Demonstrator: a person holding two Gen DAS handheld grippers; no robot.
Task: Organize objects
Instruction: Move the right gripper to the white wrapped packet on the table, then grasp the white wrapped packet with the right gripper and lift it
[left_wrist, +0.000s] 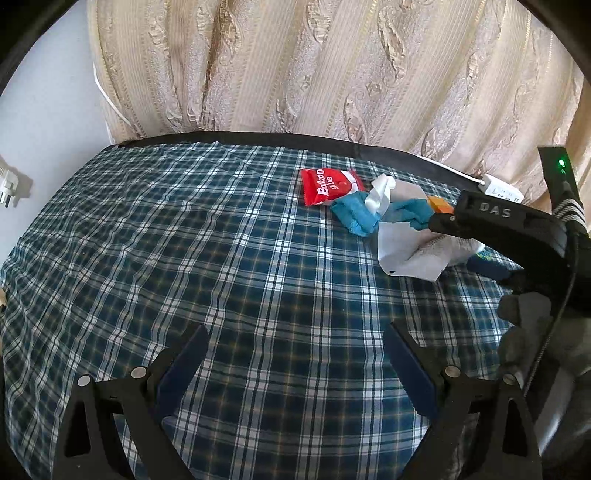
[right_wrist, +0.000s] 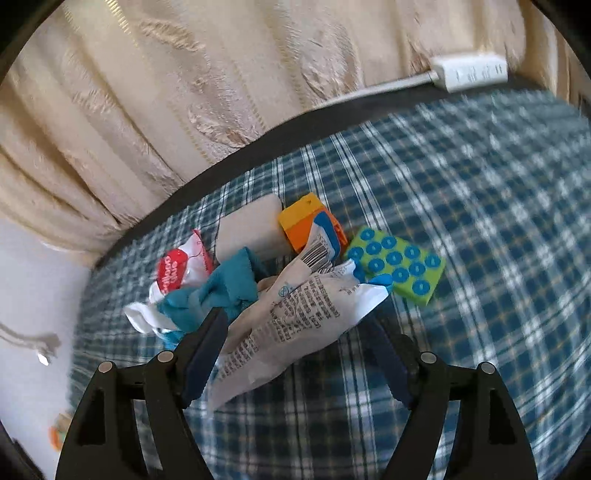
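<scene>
A small pile lies near the far edge of the plaid-covered table (left_wrist: 221, 240). In it are a red Balloon glue packet (left_wrist: 327, 184), a crumpled teal cloth (right_wrist: 221, 291), a white printed wrapper (right_wrist: 295, 325), an orange box (right_wrist: 306, 225), a pale block (right_wrist: 251, 232) and a green block with blue dots (right_wrist: 399, 269). My right gripper (right_wrist: 295, 321) is open and straddles the white wrapper. Its left pad lies against the wrapper and its right pad stands clear. My left gripper (left_wrist: 295, 328) is open over bare cloth, well short of the pile, with nothing between its fingers.
A cream curtain (left_wrist: 295, 74) hangs just behind the table's dark far edge. A white adapter (right_wrist: 469, 74) with its cable rests at that edge to the right of the pile. A plug (left_wrist: 9, 188) sits on the wall at the left.
</scene>
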